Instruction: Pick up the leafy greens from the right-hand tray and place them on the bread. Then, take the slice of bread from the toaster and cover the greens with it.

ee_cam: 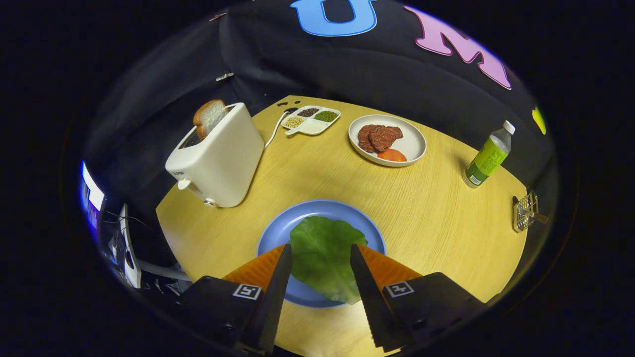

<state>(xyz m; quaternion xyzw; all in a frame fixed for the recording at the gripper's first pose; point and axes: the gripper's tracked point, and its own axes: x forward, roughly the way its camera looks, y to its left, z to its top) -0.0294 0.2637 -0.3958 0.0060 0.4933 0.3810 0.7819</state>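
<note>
tongs (320,253) spread apart, nothing gripped; they hang over the leaf (322,258), which lies on the blue plate (278,230) between and just under the tips. can't see any bread under the leaf, it covers the plate's middle. leaf looks thin, limp, very light, a bit glossy: would flop and slide if nudged, so i'd leave it be. next item by the task is the slice (209,117), standing upright in the toaster (218,158) slot, top half sticking out, well beyond the tongs on the left of the surface (436,213). slice reads as light, soft, crumbly; crushes if squeezed hard. best hold i'd judge: pinch the two flat faces near the exposed top, light force, lift straight up so it doesn't snag the slot.
</note>
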